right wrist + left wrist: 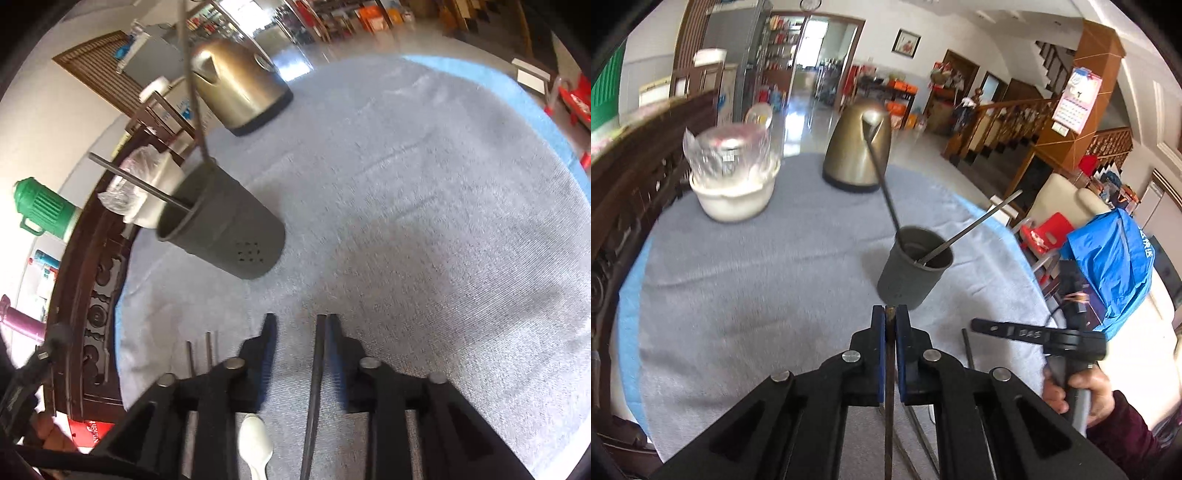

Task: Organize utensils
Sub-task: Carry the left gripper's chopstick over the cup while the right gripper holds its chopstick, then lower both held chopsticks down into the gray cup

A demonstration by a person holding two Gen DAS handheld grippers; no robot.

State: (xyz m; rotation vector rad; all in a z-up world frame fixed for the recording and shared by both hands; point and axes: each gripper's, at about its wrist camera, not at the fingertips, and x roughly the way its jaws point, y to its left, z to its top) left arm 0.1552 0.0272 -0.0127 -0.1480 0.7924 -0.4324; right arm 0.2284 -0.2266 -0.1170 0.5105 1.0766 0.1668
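A grey utensil cup (916,269) stands on the blue-grey tablecloth (757,288). It holds a long-handled ladle (882,177) and a slanting metal stick (979,221). My left gripper (890,314) is shut on a thin dark stick (888,406) that runs back between its blue pads. In the right wrist view my right gripper (301,325) is open. A dark stick (316,376) lies between its jaws against the right finger (338,347). A white spoon (255,443) lies on the cloth below, and two thin sticks (199,350) lie to its left. The cup (221,236) is ahead on the left.
A gold kettle (857,147) and a white bowl with a plastic-wrapped jar (735,177) stand at the back of the round table. A dark carved wooden rail (92,295) borders its left edge. A hand (1082,391) holds the right gripper (982,326). Beyond are a green flask (44,210) and a blue bag (1115,266).
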